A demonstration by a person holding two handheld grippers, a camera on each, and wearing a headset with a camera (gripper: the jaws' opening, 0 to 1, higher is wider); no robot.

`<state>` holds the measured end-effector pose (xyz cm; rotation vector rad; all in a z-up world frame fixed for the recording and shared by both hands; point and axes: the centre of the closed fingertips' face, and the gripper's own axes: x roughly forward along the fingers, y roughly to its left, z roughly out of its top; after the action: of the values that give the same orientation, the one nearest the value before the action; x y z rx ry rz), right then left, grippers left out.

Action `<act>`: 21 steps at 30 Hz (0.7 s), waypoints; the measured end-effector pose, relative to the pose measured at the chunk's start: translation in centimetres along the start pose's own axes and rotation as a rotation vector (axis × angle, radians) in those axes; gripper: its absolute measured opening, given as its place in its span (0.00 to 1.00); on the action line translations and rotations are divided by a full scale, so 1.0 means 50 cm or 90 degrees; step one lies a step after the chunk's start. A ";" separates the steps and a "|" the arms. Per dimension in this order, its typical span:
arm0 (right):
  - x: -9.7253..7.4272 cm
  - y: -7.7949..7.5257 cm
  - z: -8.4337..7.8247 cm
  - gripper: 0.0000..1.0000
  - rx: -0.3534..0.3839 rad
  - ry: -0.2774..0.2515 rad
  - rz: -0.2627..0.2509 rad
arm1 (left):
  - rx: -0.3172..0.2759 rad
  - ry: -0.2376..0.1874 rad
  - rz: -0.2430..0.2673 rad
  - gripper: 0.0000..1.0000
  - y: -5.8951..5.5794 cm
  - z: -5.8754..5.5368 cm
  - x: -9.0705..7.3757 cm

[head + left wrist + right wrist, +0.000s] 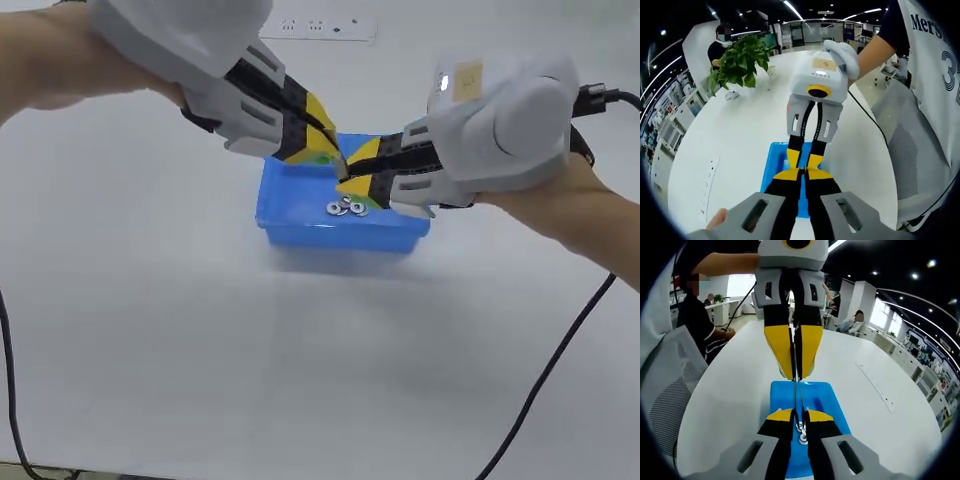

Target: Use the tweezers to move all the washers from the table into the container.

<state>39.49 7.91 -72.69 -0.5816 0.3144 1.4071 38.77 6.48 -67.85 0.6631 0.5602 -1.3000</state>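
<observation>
A blue container (300, 228) stands mid-table with several metal washers (347, 207) lying in it. Both grippers meet tip to tip just above it. My left gripper (333, 152) comes in from the upper left and my right gripper (347, 182) from the right. In the right gripper view thin steel tweezers (795, 385) run from between my right gripper's (800, 416) nearly closed jaws up into the left gripper's (795, 374) closed yellow jaws, above the container (827, 395) and washers (803, 438). The left gripper view has my left gripper (805, 176) facing the right gripper (804, 161) over the container (771, 167).
The white table (150, 300) spreads wide around the container. A power strip (318, 27) lies at the far edge. A black cable (560, 350) trails off the right gripper toward the near edge. A potted plant (740, 62) stands at the table's far end.
</observation>
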 end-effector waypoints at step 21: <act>-0.094 0.136 0.062 0.07 -0.019 0.025 0.026 | 0.012 -0.036 0.017 0.06 -0.148 0.005 -0.063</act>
<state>31.72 6.09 -68.95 -0.6300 0.3391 1.4437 30.92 7.45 -66.41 0.6454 0.4912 -1.2965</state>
